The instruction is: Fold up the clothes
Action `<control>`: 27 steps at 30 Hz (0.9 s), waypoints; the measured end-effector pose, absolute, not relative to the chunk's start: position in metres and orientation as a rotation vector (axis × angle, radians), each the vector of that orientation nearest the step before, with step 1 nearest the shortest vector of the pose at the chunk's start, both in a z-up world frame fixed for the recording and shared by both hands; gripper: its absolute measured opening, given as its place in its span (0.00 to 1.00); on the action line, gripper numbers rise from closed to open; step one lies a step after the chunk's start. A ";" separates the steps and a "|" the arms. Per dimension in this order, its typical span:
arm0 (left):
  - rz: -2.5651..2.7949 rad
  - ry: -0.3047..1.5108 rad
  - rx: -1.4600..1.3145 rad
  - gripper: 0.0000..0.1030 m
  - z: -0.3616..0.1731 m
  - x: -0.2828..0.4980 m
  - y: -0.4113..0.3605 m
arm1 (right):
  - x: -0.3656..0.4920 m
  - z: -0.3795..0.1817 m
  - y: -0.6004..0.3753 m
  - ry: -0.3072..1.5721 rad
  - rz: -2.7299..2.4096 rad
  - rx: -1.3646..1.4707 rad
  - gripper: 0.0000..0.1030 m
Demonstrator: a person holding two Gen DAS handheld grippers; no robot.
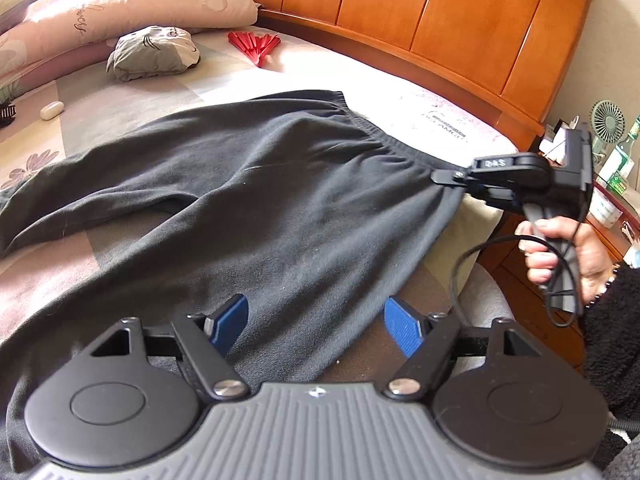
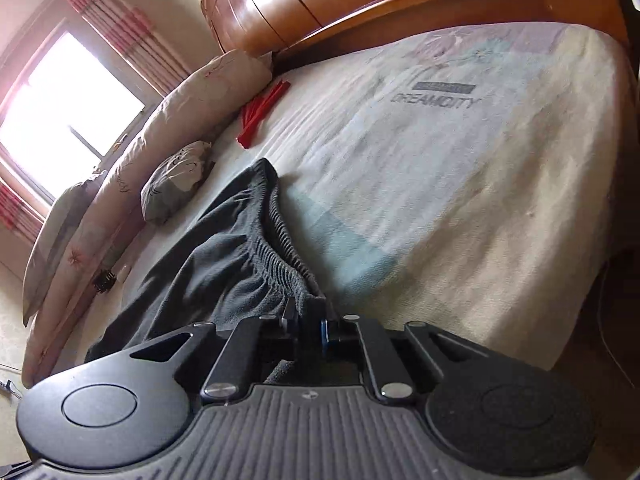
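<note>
Dark grey sweatpants (image 1: pixel 248 184) lie spread across the bed, waistband toward the wooden headboard side. My right gripper (image 1: pixel 444 178) is shut on the near corner of the elastic waistband (image 2: pixel 280 268); in the right wrist view its jaws (image 2: pixel 310 312) pinch the bunched fabric. A person's hand (image 1: pixel 560 252) holds that gripper's handle. My left gripper (image 1: pixel 316 320) hovers just over the pants' side seam near the bed's edge, its blue pads (image 1: pixel 404 326) wide apart, with fabric below them and nothing gripped.
The bed sheet (image 2: pixel 460 168) stretches to a wooden headboard (image 1: pixel 440 20). A long floral pillow (image 1: pixel 120 8), a small grey cushion (image 1: pixel 156 54), a red folding fan (image 1: pixel 256 44) and a white case (image 1: pixel 52 110) lie beyond the pants. A nightstand with bottles and a fan (image 1: pixel 612 152) stands right.
</note>
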State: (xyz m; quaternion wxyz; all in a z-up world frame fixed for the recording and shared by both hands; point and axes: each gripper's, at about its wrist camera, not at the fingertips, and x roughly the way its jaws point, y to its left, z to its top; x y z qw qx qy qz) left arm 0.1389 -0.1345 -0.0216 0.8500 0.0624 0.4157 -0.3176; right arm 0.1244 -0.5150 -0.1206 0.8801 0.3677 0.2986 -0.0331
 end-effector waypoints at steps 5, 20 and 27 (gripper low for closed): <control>-0.667 0.884 0.136 0.73 -0.024 0.141 -0.137 | 0.125 -0.119 -0.511 0.635 -0.085 0.724 0.12; -0.532 0.902 0.208 0.74 -0.035 0.151 -0.118 | 0.145 -0.060 -0.374 0.614 0.107 0.091 0.71; -0.433 0.968 0.241 0.74 -0.065 0.156 -0.096 | 0.142 -0.099 -0.321 0.726 0.180 -0.102 0.76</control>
